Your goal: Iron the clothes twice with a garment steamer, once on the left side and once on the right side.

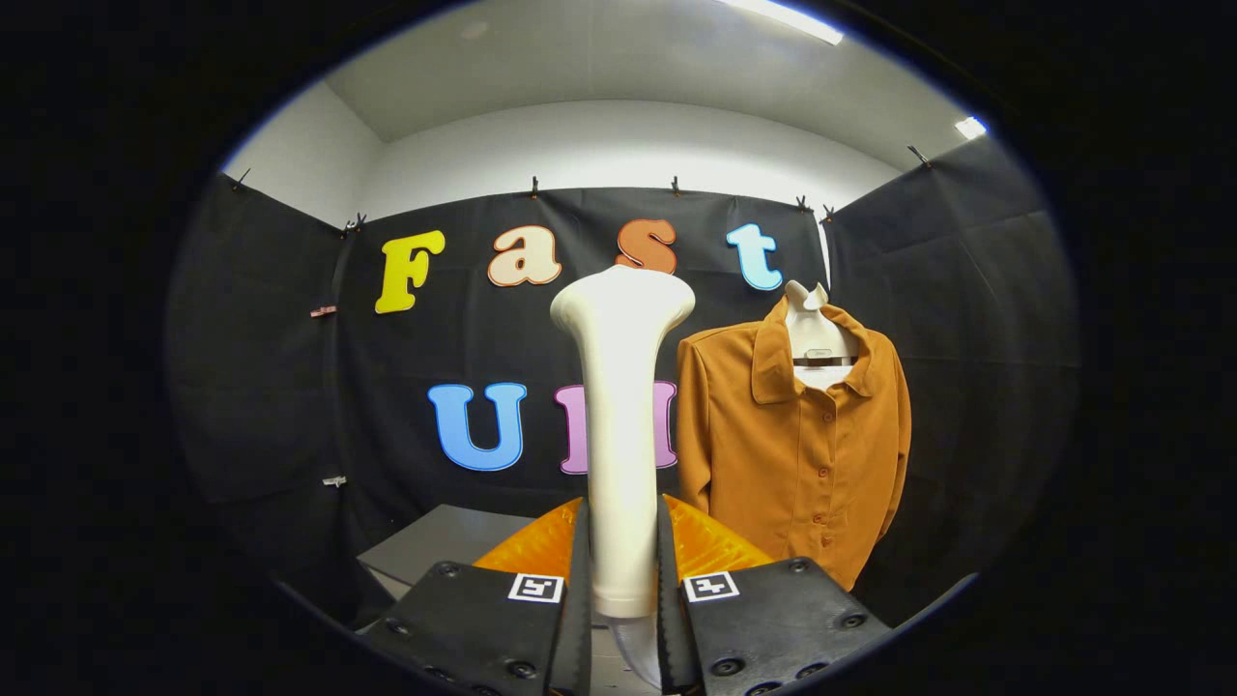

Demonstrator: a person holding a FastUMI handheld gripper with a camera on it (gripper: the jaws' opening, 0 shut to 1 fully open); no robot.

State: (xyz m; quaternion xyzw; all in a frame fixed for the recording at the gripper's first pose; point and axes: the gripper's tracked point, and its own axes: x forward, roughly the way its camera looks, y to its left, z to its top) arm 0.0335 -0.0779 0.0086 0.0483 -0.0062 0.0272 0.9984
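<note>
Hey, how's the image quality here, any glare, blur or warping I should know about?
Gripper view: fisheye bends the booth wall and ceiling edges; ceiling lights blow out to glare; the steamer, clamped upright between the gripper fingers, looks sharp and evenly lit; the orange shirt beyond them to the right is clear, shadowed at its lower edge.

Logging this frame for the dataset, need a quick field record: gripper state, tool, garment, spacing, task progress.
gripper: shut on the garment steamer, both fingers pressing its handle
garment steamer: cream, upright between the fingers, head at the top
shirt: orange-brown, buttoned, hanging on a white hanger beyond the fingers, to the right of the steamer
spacing: steamer head apart from the shirt, no contact visible
surface: grey table below, left of the fingers
progress: steamer in hand, not yet at the shirt
</note>
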